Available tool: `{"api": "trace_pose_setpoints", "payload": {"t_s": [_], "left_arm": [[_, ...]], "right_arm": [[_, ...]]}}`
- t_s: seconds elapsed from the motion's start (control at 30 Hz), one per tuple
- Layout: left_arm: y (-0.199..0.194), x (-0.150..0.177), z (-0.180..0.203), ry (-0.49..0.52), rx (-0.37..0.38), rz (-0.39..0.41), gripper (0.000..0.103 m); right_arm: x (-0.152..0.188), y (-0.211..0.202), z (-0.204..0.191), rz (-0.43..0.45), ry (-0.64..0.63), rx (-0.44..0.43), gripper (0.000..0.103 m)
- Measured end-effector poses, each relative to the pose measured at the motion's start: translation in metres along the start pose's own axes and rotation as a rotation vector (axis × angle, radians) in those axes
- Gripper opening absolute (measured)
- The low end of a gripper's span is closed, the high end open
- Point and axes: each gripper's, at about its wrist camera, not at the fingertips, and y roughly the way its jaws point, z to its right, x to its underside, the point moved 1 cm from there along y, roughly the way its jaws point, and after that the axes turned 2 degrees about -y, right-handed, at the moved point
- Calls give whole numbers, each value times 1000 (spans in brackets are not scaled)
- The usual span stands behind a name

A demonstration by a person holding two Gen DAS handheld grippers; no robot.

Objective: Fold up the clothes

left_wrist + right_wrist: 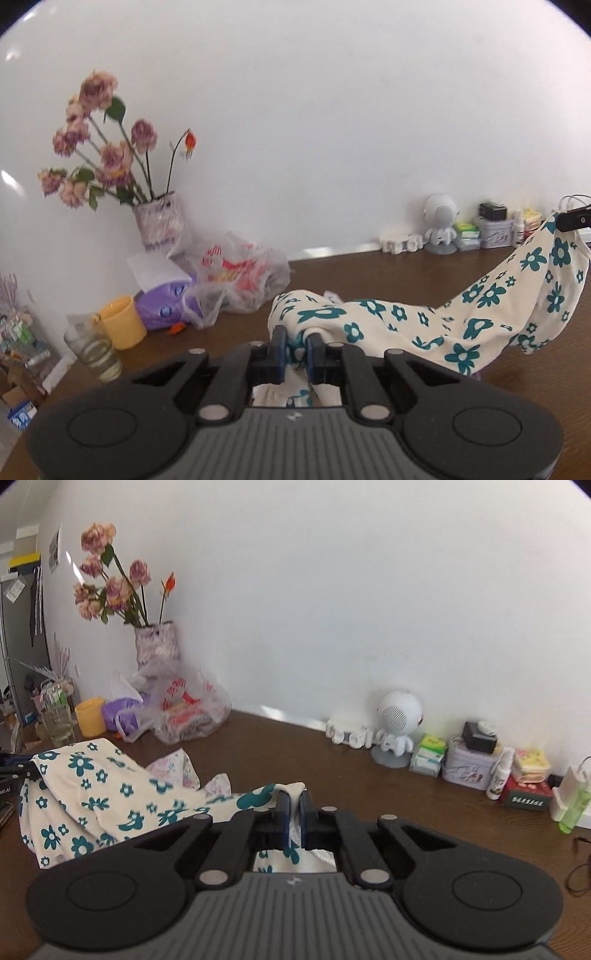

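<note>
We have the floral garment (424, 325) pinched at both ends: the left tongs (295, 341) clenched on one edge, the right tongs (293, 805) clenched on another, the cloth sagging between them just above the brown tabletop (332, 768). To do this well, we should draw the two grips apart until the fabric hangs smooth, keeping it clear of the plastic bag (240, 277). Its red print and the tin's (467, 766) lettering are too blurred to read

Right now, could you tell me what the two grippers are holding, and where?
Both pinch the same floral garment: the left gripper and the right gripper each grip a bunched edge, at opposite ends.
</note>
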Motion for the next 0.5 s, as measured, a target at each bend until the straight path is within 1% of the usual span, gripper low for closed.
{"api": "trace_pose_setpoints", "payload": {"t_s": [0.07,0.13,0.2,0.27,0.3,0.33,0.37,0.43,0.47,0.5], "left_arm": [[-39,-4,18,51,49,40,9],[-81,-2,39,104,115,66,9],[-115,2,56,167,191,68,9],[-134,6,72,227,277,30,10],[-133,7,80,249,307,-1,10],[-131,9,89,270,337,-32,10],[-122,8,97,287,351,-63,10],[-90,10,115,292,348,-123,11],[-66,13,123,273,316,-169,17],[-43,15,130,254,284,-215,27]], "right_arm": [[-2,-41,7,29,-2,6,4],[4,-88,13,41,-16,16,4],[14,-139,14,54,-58,40,4],[27,-177,22,48,-115,89,4],[33,-191,26,34,-131,107,4],[39,-198,33,5,-120,108,4],[45,-197,42,-34,-95,108,4],[59,-184,61,-115,-38,118,4],[69,-167,71,-149,-20,152,5],[80,-150,80,-181,-5,190,7]]}}
